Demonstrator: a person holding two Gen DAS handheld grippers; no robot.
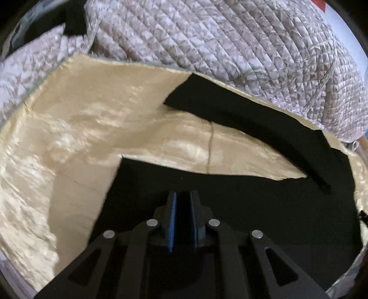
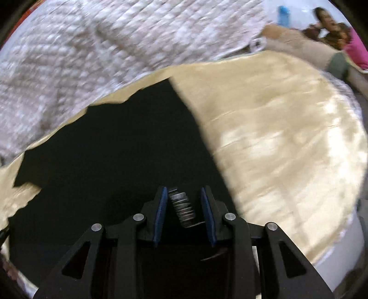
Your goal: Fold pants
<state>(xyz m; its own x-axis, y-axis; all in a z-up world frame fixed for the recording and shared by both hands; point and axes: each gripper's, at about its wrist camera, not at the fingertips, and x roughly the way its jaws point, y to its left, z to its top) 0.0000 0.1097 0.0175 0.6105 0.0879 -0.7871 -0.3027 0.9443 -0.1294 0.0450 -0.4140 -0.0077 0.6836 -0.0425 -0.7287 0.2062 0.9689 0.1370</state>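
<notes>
Black pants lie on a shiny cream sheet. In the left wrist view one leg stretches away toward the upper left and the other part lies under my left gripper, whose blue-padded jaws are nearly together on black fabric. In the right wrist view the pants fill the centre and left. My right gripper has its jaws a little apart over the black fabric, with a metal spring showing between them. Whether it holds cloth is unclear.
A quilted beige and white blanket is bunched along the far side, also in the right wrist view. A person sits at the far right, beside a blue bottle. The cream sheet ends at the bed edge on the right.
</notes>
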